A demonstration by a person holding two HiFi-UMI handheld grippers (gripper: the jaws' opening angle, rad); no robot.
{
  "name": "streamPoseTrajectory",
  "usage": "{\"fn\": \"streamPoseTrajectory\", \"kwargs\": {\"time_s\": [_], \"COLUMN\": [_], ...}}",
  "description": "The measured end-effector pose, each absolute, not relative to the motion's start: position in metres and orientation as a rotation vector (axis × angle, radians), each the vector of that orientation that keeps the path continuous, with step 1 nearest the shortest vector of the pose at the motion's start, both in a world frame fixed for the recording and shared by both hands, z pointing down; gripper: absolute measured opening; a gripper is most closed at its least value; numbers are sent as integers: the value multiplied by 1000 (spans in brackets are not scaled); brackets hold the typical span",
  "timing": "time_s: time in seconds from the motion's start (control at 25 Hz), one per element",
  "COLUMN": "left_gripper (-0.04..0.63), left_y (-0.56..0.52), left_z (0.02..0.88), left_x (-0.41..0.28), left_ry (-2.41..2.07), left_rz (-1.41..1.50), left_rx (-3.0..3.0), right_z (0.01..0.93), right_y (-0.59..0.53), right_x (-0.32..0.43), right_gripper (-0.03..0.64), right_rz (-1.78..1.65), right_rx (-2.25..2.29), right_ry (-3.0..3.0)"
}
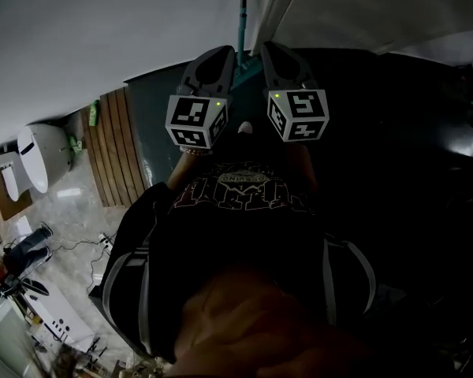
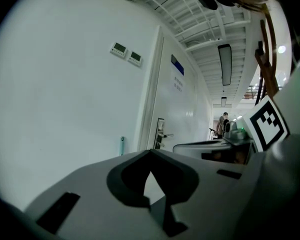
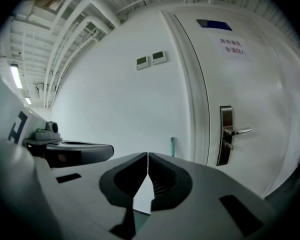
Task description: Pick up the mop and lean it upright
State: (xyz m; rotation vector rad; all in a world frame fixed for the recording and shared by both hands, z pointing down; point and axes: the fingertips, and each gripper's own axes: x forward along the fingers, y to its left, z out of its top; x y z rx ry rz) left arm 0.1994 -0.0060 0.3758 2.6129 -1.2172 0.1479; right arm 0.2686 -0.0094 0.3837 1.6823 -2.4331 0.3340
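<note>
Mop (image 1: 243, 6): only the teal handle shows. It's upright vs. the white wall (image 3: 105, 84), right beside the left edge of the door frame (image 3: 197, 109). Mop head is hidden behind the grippers in head view.

Around it:
- Two small display panels (image 3: 151, 60) sit side by side on the wall, higher up than the handle top.
- Right of the frame is a white door (image 3: 255, 74) w/ a steel lever handle (image 3: 232, 132). A blue sign (image 3: 214, 24) sits near its top edge, print under it too small to read.
- A corridor runs off along the wall w/ ceiling light strips (image 2: 224, 64), and people (image 2: 223, 123) stand far down it.
- Head view, left side, has a wooden slatted panel (image 1: 114, 148), a white rounded fixture (image 1: 35, 156) and cables (image 1: 79, 246) on pale floor.
- Lower centre of that view is the person's black printed shirt (image 1: 244, 191).

Left gripper (image 1: 219, 53) and right gripper (image 1: 274, 52) are held side by side, close together, noses toward the wall and marker cubes toward the person. Both have jaws pressed together w/ nothing pinched.

The handle stands ahead of both, apart from them, touching neither. In head view it rises btw. the two noses and beyond. In the left gripper view its top pokes up just left of the jaw tips. In the right gripper view it's just right of them.
</note>
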Motion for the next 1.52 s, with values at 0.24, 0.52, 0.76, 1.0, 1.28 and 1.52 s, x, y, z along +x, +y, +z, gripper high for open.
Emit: {"fn": "streamPoseTrajectory", "kwargs": {"time_s": [0.24, 0.52, 0.76, 1.0, 1.28, 1.52], "left_gripper": [46, 46, 46, 46, 46, 46], "left_y": [-30, -70, -109, -138, -158, -171], "left_z": [379, 376, 374, 374, 386, 395], "left_x": [191, 192, 187, 172, 160, 158], "left_ry": [-1203, -1095, -999, -947, -904, -943], "left_rz": [148, 153, 167, 184, 207, 214], "left_rx": [2603, 2660, 2712, 2744, 2747, 2719], "right_z": [386, 384, 385, 388, 405, 415], "right_y": [-27, -62, -96, -132, -159, -181], "right_x": [261, 259, 253, 240, 236, 246], "right_gripper": [20, 20, 20, 20, 20, 20], "right_rz": [338, 345, 355, 353, 375, 378], "right_rx": [1693, 1797, 1885, 1933, 1962, 1945], "right_ry": [-2413, -2342, -2284, -2254, -2204, -2200]}}
